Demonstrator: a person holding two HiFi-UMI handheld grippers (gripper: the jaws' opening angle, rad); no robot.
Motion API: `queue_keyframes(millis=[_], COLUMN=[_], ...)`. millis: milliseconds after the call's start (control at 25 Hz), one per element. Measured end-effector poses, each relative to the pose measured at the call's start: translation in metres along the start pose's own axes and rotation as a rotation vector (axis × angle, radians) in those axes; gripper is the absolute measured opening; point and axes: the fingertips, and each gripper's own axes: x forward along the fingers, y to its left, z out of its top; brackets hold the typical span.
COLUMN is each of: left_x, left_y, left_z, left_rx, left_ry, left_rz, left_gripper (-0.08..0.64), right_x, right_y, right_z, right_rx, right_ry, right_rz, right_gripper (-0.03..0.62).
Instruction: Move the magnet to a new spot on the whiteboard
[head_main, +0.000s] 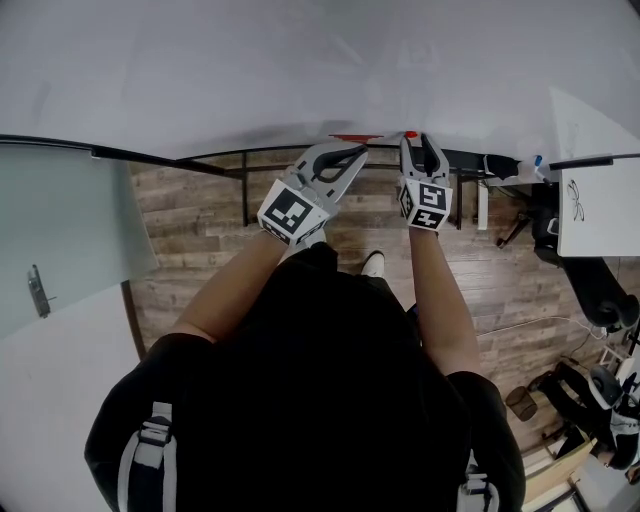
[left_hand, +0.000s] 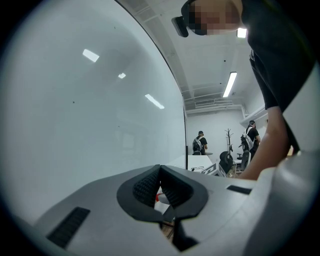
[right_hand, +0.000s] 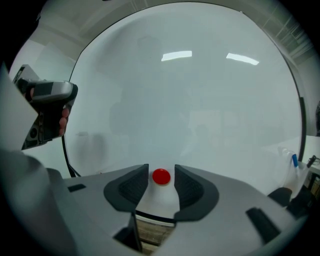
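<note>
1. Right gripper view: the right gripper faces the whiteboard squarely. Its jaws are spread, and the round red magnet sits on the board in the gap between their tips, touching neither.
2. Left gripper view: the left gripper has its jaws pressed together at the tips, pinching nothing. This view runs along the board towards its right edge and shows two people standing far off in the room.
3. Head view: only this view shows both grippers side by side at the board's lower edge. A thin red streak lies there between them (whether it is the magnet cannot be told).
4. Pose: both bare forearms reach forward from a black-shirted torso. The right forearm runs straight ahead, while the left forearm angles inward, so the left gripper tilts towards the right one.
5. Room: in the right gripper view the white surface spreads broadly above the magnet and to both sides. It is bounded by a dark frame at left and right, and a blue-capped marker stands near the right edge.
</note>
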Motion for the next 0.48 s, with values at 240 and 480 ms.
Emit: queue_keyframes(millis=[240, 480], left_x=[0.007, 0.007], left_y=[-0.011, -0.026], left_z=[0.016, 0.032], left_rx=[0.021, 0.024], left_ry=[-0.019, -0.032], left_rz=[-0.010, -0.025], left_gripper=[0.005, 0.005], right_x=[-0.037, -0.085], right_y=[-0.010, -0.017], right_z=[0.040, 0.089], right_rx=[0.022, 0.075], right_ry=[-0.047, -0.115], right_rz=[0.059, 0.130], right_gripper=[0.163, 0.128])
